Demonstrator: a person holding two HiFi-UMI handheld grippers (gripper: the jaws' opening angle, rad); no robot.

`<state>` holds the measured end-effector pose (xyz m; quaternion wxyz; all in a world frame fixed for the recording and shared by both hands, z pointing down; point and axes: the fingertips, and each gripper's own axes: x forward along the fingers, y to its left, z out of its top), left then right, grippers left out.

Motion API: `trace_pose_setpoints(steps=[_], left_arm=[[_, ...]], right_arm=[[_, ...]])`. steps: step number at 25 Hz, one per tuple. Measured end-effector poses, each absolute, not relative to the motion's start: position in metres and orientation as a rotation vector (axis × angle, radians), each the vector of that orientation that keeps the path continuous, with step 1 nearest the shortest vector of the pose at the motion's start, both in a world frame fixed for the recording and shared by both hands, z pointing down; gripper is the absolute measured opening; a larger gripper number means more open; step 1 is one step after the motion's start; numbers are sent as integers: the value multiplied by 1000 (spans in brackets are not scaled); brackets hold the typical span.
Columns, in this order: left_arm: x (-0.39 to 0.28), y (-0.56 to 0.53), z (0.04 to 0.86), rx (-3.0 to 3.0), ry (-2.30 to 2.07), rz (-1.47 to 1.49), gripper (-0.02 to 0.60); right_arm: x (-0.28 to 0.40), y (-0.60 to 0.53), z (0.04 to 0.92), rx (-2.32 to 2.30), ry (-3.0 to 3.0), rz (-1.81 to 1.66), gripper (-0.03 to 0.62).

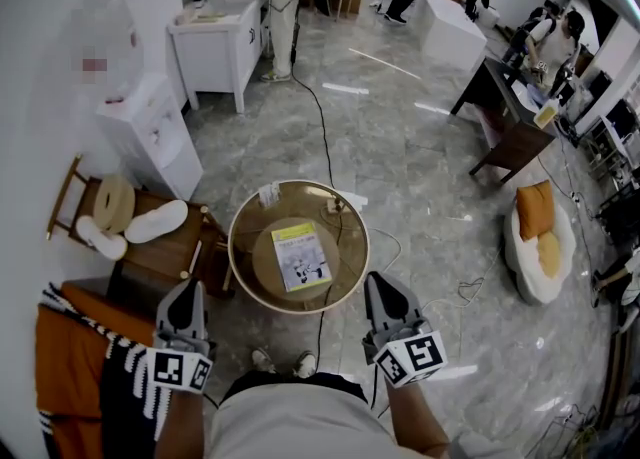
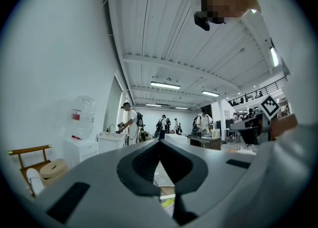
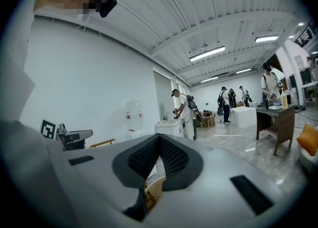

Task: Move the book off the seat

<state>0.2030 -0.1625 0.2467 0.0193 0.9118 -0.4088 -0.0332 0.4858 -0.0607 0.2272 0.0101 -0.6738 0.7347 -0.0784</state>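
- Marble floor (image 1: 420, 167) is spread beneath a round seat (image 1: 232, 245), and the book (image 1: 301, 257) is laid flat on its middle.
- Nearer, the left gripper (image 1: 188, 287) and right gripper (image 1: 379, 281) are held closed and empty, left and right of the seat's near edge.

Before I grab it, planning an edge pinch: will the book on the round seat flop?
The book looks thin, so it probably sags if pinched by one edge. Lying flat, it likely slides rather than rolls.

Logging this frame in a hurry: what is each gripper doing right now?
Left gripper: jaws closed, holding nothing.
Right gripper: jaws closed, holding nothing.
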Motion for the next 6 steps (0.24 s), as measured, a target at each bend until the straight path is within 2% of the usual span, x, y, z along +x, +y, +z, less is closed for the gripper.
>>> trace_pose_setpoints(steps=[6], left_arm=[[202, -159, 248, 2832, -1267, -109, 15]], right_arm=[[482, -58, 229, -2099, 2302, -239, 21]])
